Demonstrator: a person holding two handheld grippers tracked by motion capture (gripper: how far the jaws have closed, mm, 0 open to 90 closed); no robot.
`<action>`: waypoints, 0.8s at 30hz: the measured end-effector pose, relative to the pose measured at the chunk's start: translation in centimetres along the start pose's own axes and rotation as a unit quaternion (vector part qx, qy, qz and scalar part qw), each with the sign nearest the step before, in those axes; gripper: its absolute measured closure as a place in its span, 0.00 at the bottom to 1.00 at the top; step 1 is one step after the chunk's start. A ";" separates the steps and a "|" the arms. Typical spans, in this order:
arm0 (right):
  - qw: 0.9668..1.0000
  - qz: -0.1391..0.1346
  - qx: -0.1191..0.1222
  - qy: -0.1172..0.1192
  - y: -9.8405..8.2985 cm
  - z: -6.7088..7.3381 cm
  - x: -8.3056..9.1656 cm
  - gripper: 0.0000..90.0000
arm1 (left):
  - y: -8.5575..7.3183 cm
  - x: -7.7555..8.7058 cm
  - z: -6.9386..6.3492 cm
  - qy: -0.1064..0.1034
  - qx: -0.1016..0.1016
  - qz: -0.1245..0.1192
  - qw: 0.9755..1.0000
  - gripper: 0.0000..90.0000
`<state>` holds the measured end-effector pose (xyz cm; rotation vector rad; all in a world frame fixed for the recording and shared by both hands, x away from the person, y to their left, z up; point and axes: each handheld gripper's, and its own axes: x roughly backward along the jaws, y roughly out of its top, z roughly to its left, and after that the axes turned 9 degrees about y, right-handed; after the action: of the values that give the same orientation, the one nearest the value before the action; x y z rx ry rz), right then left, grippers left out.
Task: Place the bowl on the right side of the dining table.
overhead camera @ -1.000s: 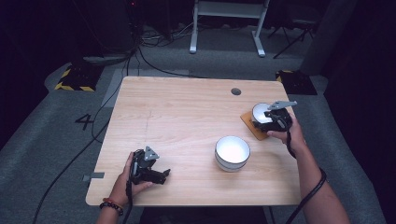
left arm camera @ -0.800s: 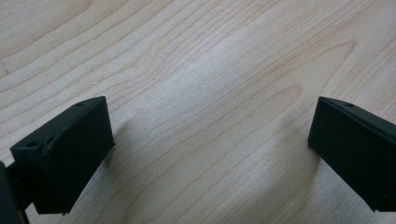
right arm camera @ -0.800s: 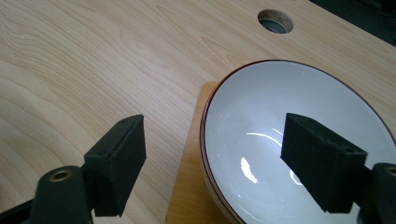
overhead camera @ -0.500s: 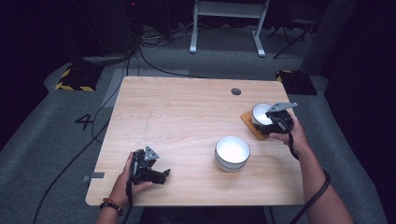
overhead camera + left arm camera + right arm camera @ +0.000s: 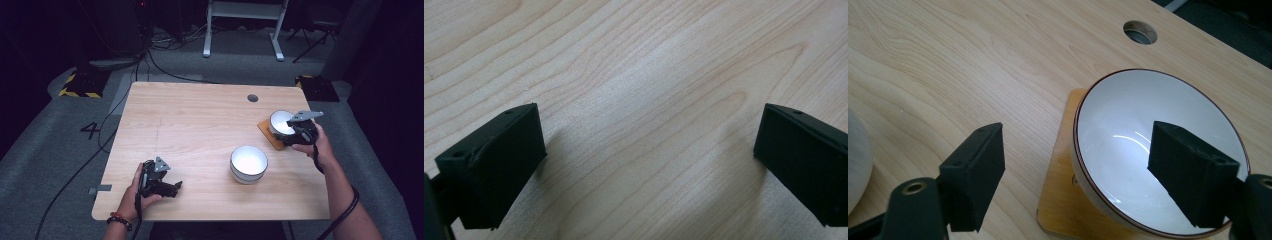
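right gripper [image 5: 1075,165]: jaws spread astride near rim of white dark-rimmed ceramic bowl [image 5: 1148,130] on square wooden coaster [image 5: 1063,200] | rigid, glossy-slick, breakable; pinch rim wall | left gripper [image 5: 646,165]: spread on tabletop [image 5: 634,65]

Looks like a lab or studio rig, not a home. Dark room w/ grey carpet floor [image 5: 65,150], black cables [image 5: 165,70] trailing across it, yellow-black hazard tape [image 5: 77,92] at the equipment bases, a white metal stand [image 5: 242,30] at the back, and a "4" [image 5: 91,130] marked on the floor beside a plain wood table [image 5: 200,115] w/ cable hole [image 5: 252,98].
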<state>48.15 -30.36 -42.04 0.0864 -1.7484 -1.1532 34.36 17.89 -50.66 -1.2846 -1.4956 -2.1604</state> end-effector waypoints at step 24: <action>1.000 -0.002 0.017 -0.011 -0.7 1.5 2.1 0.24 | 0.0 0.0 0.0 0.000 0.000 0.000 1.000 0.00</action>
<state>45.64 -30.91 -41.16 0.0970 -1.7883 -1.1320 34.36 17.89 -50.66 -1.2838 -1.4955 -2.1617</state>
